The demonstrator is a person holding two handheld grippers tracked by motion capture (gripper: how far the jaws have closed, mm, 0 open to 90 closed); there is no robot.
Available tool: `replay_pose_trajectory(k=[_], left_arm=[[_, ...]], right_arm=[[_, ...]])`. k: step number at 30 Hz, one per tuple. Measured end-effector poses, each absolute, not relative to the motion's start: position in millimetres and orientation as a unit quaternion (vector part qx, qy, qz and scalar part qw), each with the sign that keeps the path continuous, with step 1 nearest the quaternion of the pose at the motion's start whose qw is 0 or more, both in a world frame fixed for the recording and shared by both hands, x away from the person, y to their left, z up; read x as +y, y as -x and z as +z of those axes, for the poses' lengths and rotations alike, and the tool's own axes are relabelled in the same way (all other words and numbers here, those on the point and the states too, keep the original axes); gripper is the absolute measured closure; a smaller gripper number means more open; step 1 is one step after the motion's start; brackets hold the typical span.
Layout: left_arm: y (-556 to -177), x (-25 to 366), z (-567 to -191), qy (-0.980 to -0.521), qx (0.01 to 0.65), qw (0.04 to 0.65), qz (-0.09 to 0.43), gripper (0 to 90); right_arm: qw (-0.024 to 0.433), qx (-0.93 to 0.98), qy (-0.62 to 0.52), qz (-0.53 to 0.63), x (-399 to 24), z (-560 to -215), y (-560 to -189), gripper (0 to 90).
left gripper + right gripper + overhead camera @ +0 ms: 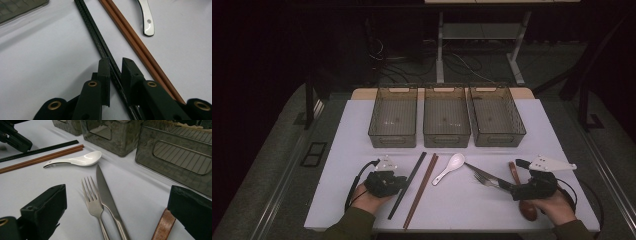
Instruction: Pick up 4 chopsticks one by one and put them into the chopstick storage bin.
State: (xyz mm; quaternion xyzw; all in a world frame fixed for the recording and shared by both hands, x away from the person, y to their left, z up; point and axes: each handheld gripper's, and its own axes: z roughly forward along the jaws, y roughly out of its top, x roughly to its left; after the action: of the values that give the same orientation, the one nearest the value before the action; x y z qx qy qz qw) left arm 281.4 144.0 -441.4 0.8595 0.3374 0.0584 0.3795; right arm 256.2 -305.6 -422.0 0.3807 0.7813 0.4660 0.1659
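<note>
From above, my left gripper [399, 181] sits near the table's [342, 150] front left corner, its jaws closed around the black chopsticks [408, 185], which lie slanted beside the brown wooden chopsticks [422, 190]; my right gripper [512, 189] rests near the front right corner over the fork [487, 181] and knife [482, 172], with a wooden spoon [524, 205] close to my hand. Three smoky translucent bins [447, 122] line the far edge. Along my left gripper's jaws, the textured black pair [100, 42] runs between the pads, which appear to pinch it; the smooth brown pair [130, 37] and the glossy white ceramic spoon's handle [147, 22] lie just beside. I judge the grasp is made, so the next move calls for a level lift without dragging the brown pair. Along my right gripper, the jaws stand wide apart, holding nothing, straddling the brushed-steel fork [93, 200] and serrated knife [106, 195].
</note>
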Motion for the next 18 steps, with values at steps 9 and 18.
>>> replay_pose_trajectory(k=[9, 18], left_arm=[[-282.5, 142.3, -443.1, -0.866, 0.337, 0.364, 0.061, 78.9], [-281.0, 139.3, -441.8, -0.873, 0.331, 0.350, 0.076, 80.7]], right_arm=[[0.166, 0.781, -0.381, 0.466, -305.7, -421.9, -256.1, 2.7], [0.168, 0.780, -0.381, 0.467, -306.4, -421.5, -256.2, 2.7]])
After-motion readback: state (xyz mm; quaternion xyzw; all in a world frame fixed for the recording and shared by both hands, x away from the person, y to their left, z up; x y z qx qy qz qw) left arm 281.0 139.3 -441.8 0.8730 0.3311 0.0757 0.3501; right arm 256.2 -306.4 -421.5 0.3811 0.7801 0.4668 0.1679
